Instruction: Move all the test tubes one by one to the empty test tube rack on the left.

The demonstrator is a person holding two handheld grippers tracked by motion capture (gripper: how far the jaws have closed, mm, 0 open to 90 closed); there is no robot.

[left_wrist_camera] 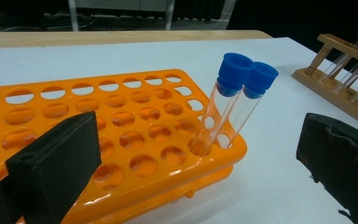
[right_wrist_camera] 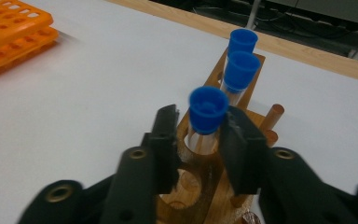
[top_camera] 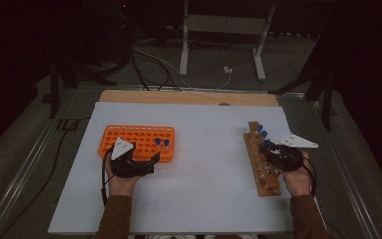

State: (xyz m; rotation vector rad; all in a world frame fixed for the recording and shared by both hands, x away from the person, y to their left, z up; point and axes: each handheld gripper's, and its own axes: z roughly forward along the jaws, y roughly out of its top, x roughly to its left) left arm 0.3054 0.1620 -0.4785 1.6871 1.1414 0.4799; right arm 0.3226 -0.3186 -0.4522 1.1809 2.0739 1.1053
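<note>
On the right of the white table [top_camera: 199, 199], the right hand-held gripper [right_wrist_camera: 198, 140] has its jaws on either side of a blue-capped test tube [right_wrist_camera: 207, 112] standing in the wooden rack [top_camera: 261, 164]; whether they press the glass I cannot tell. Two more capped tubes [right_wrist_camera: 240, 58] stand farther along that rack. At the left, the left hand-held gripper [top_camera: 146, 162] rests with jaws wide apart at the near edge of the orange rack [left_wrist_camera: 135, 135], which holds two capped tubes [left_wrist_camera: 235, 100] at its right end.

Left tongs [top_camera: 155, 158]: jaws spread wide, hand low behind. Right tongs [top_camera: 268, 148]: jaws drawn in, nearly closed.
</note>
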